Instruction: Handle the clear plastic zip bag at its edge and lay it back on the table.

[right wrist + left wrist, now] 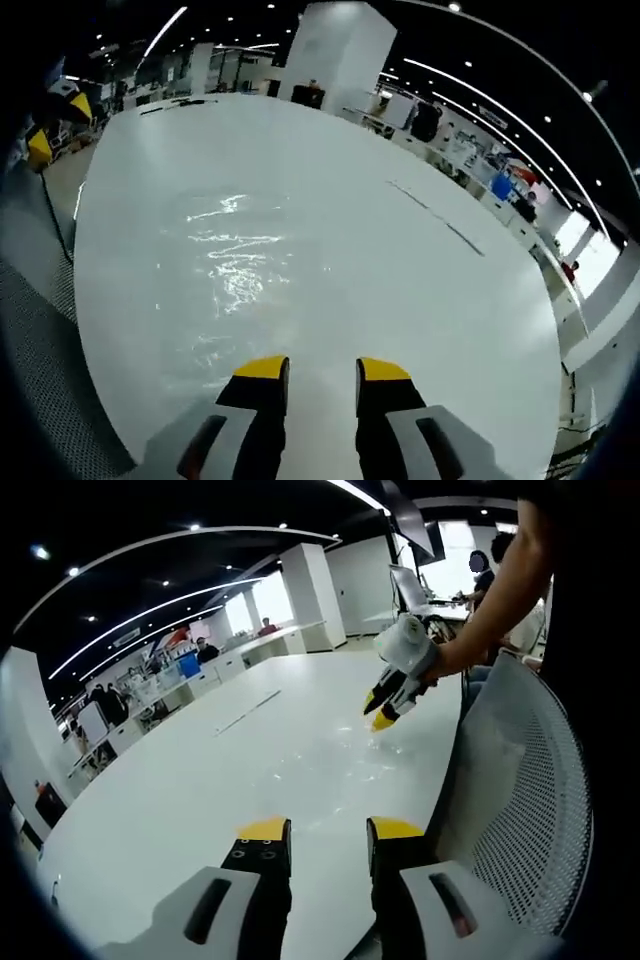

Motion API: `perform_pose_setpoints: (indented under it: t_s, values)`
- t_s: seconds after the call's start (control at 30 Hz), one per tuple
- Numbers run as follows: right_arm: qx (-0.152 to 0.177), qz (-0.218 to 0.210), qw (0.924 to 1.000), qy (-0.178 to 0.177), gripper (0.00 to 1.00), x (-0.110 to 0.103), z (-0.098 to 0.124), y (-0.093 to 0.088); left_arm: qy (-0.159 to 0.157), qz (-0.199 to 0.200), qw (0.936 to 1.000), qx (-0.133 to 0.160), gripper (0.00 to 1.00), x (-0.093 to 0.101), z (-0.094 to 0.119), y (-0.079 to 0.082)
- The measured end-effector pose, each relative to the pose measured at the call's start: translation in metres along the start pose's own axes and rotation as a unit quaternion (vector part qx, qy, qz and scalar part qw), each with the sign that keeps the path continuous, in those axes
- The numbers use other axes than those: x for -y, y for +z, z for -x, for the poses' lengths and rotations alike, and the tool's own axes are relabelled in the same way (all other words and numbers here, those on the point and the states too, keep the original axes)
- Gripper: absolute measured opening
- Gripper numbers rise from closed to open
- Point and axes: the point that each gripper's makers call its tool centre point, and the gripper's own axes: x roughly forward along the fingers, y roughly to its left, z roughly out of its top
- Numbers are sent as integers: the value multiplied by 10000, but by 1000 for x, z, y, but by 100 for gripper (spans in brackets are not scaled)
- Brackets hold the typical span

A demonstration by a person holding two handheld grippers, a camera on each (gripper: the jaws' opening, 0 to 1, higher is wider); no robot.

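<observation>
Both grippers' fingers stood apart and empty, left gripper (327, 832) low over the desk (200, 780), right gripper (323, 372) just short of the clear zip bag (235, 265) lying flat on the white desk; bag looked laid down already, open-plan office beyond.

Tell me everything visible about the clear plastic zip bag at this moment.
The clear plastic zip bag lies flat on the white table, near the edge by the mesh chair. It is transparent and wrinkled, showing mostly as glare streaks and creases; its outline and zip strip are hard to make out. In the left gripper view the right gripper hovers with its yellow tips just above or at the bag's far edge; contact cannot be confirmed. The left gripper is apart from it.
</observation>
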Motion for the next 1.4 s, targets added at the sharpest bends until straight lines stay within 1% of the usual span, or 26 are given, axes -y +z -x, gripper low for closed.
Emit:
perform_pose_setpoints:
  t_s: [0.13,0.17,0.27,0.3,0.33,0.37,0.4,0.43,0.47,0.57,0.6,0.67,0.73,0.77,0.8,0.83,0.9,0.93,1.0,1.07,1.1,1.2,1.27,1.4]
  values:
    - [16,561,9984,-3,25,2,-4,2,31,5,10000,-7,27,-1,1,0]
    - [45,800,9968,-39,26,2,-3,5,39,9,10000,0,27,-2,1,0]
    - [130,1155,9932,-6,29,-1,-2,10,70,20,10000,10,27,-3,1,1]
    - [131,1340,9909,-49,30,1,-2,12,82,22,10000,2,27,-3,1,0]
    - [140,1379,9903,-48,31,0,-2,12,90,23,10000,-1,27,-3,1,0]
    - [222,1503,9884,39,31,-3,-2,15,102,14,9999,16,27,-2,3,0]
    - [234,1548,9876,93,30,-4,-2,16,108,15,9999,17,27,-2,3,0]
    - [265,1704,9849,165,30,-7,-2,17,119,16,9999,14,27,-2,3,0]
    - [283,1864,9819,157,30,-6,-2,19,128,17,9999,12,27,-3,4,0]
    - [294,2180,9751,281,29,-11,-3,21,147,33,9999,1,27,-3,3,-1]
    - [323,2375,9703,336,29,-13,-4,23,151,29,9999,-2,27,-3,3,-1]
    - [360,2435,9681,462,29,-18,-5,24,157,33,9999,3,26,-4,4,-1]
    - [412,2727,9592,625,28,-24,-7,27,170,30,9999,-11,26,-4,4,-1]
    - [432,2776,9573,685,26,-27,-7,28,193,-13,9998,4,26,-3,6,2]
    - [445,2901,9533,716,24,-28,-8,29,198,-1,9998,8,26,-1,7,2]
    - [439,2936,9521,731,24,-29,-8,29,190,38,9998,34,26,-2,8,0]
    - [460,3061,9475,798,18,-33,-9,30,199,46,9998,33,26,-5,10,-5]
    - [447,3190,9430,833,15,-35,-9,30,209,42,9998,23,26,-6,12,-7]
    - [459,3260,9406,831,9,-36,-10,30,217,49,9998,12,26,-8,14,-11]
    - [466,3262,9401,872,5,-38,-10,31,229,66,9997,9,26,-10,15,-14]
    - [472,3302,9388,861,4,-39,-11,32,239,72,9997,0,26,-11,16,-16]
    - [470,3305,9385,880,2,-40,-12,33,254,68,9997,-28,26,-11,16,-18]
    - [457,3266,9397,905,0,-41,-13,34,258,58,9996,-52,26,-9,15,-17]
    - [401,3188,9421,957,0,-43,-14,35,267,57,9996,-65,25,-8,16,-18]
